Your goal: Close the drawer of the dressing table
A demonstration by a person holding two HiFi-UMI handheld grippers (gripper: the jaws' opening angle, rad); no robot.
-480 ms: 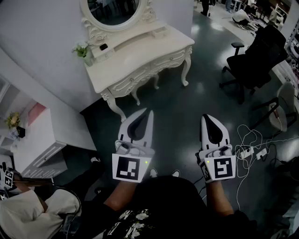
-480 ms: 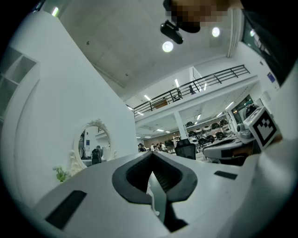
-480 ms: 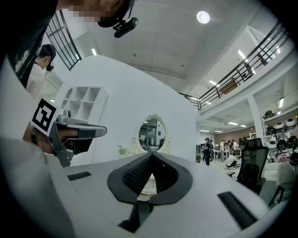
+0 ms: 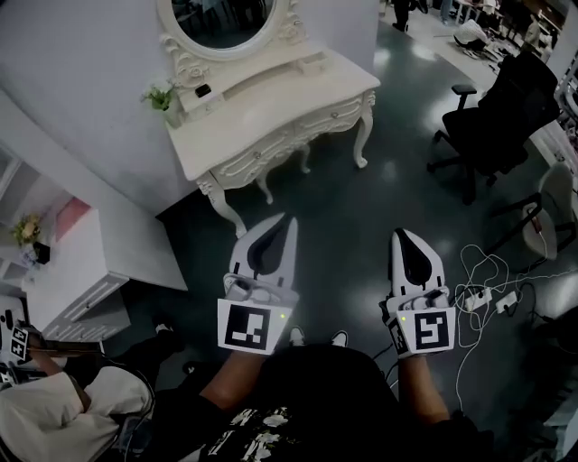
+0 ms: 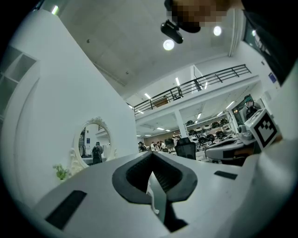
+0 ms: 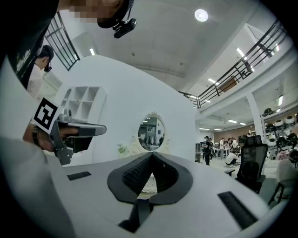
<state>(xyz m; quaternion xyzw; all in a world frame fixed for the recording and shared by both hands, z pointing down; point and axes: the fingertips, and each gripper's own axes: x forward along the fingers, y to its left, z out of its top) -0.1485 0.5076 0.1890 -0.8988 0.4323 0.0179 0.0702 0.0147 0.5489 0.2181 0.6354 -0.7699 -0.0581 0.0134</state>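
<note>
The cream dressing table (image 4: 271, 113) with its oval mirror (image 4: 221, 23) stands against the wall, well ahead of both grippers. From here I cannot tell whether any of its front drawers (image 4: 284, 143) stands out. My left gripper (image 4: 287, 220) and my right gripper (image 4: 400, 234) are held level above the dark floor, side by side and pointing toward the table. Both are shut with nothing between their jaws. The mirror (image 5: 93, 142) shows beyond the closed left gripper (image 5: 151, 155) in the left gripper view. The right gripper view has the mirror (image 6: 151, 132) beyond the closed right gripper (image 6: 151, 155).
A black office chair (image 4: 492, 113) stands at the right. A power strip with white cables (image 4: 483, 293) lies on the floor by my right gripper. A white cabinet (image 4: 77, 280) is at the left. Another person (image 4: 54, 406) crouches at the lower left. A small plant (image 4: 161, 97) sits on the tabletop.
Both grippers hold nearly the same place. The person at the lower left has drawn a foot back toward the bottom of the head view.
</note>
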